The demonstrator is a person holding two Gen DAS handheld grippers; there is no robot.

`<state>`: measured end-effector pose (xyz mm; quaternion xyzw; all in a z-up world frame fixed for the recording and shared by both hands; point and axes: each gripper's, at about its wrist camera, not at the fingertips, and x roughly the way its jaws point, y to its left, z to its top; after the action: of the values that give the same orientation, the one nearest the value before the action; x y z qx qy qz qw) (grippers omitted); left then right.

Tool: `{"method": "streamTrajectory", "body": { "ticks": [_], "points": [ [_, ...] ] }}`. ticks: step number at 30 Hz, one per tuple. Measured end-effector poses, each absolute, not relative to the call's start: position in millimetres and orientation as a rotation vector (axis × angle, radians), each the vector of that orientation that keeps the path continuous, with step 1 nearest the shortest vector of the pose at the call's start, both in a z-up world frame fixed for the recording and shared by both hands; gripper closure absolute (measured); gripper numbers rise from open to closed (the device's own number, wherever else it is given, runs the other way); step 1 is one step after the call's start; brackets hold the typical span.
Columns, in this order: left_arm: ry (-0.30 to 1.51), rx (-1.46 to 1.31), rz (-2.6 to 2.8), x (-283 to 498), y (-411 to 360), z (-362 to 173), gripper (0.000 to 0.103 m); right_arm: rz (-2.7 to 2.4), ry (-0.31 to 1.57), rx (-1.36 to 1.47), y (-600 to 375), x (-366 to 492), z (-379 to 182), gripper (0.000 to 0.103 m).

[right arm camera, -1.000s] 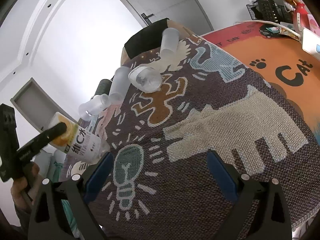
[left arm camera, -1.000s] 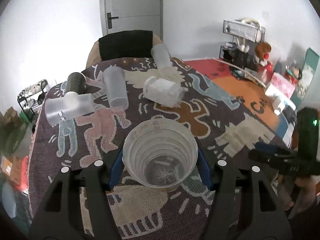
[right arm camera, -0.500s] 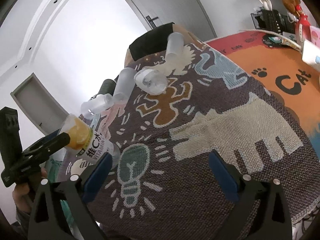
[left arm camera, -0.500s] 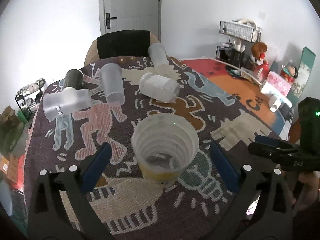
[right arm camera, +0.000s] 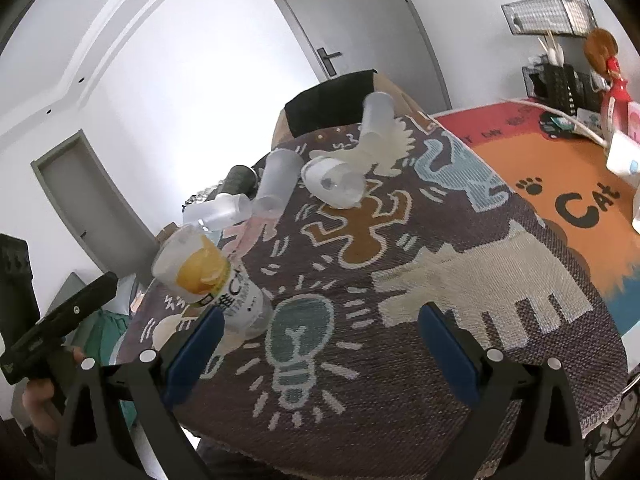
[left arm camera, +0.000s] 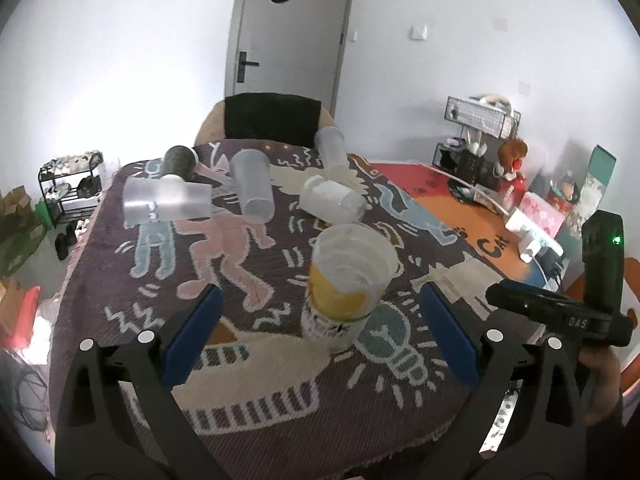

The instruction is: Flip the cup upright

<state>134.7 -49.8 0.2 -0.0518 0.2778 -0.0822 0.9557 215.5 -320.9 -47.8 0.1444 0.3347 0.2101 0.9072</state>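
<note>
The left tool is hanging spread wide and gripping nothing, with the cup standing upright on the bench just ahead between its tips. The right tool is gaping too, empty. This cup looks done; next likely means reaching forward to the frosted cups lying beyond.

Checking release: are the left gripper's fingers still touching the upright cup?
Apart. The left wrist view shows the left gripper open, tablecloth visible between each blue finger and the upright cup.
</note>
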Motion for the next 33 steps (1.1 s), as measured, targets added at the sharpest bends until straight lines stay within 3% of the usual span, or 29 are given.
{"method": "streamTrajectory", "body": {
  "ticks": [21,33],
  "points": [
    [0.41,-0.201,-0.06,35.2,11.3,8.4,0.006,0.466,0.602,0.128,-279.0,148.3,-14.4,0.008],
    [0.358,-0.162,-0.066,4.7,6.1,15.9,0.006,0.453,0.571,0.157,-273.4,119.8,-14.6,0.008]
  ]
}}
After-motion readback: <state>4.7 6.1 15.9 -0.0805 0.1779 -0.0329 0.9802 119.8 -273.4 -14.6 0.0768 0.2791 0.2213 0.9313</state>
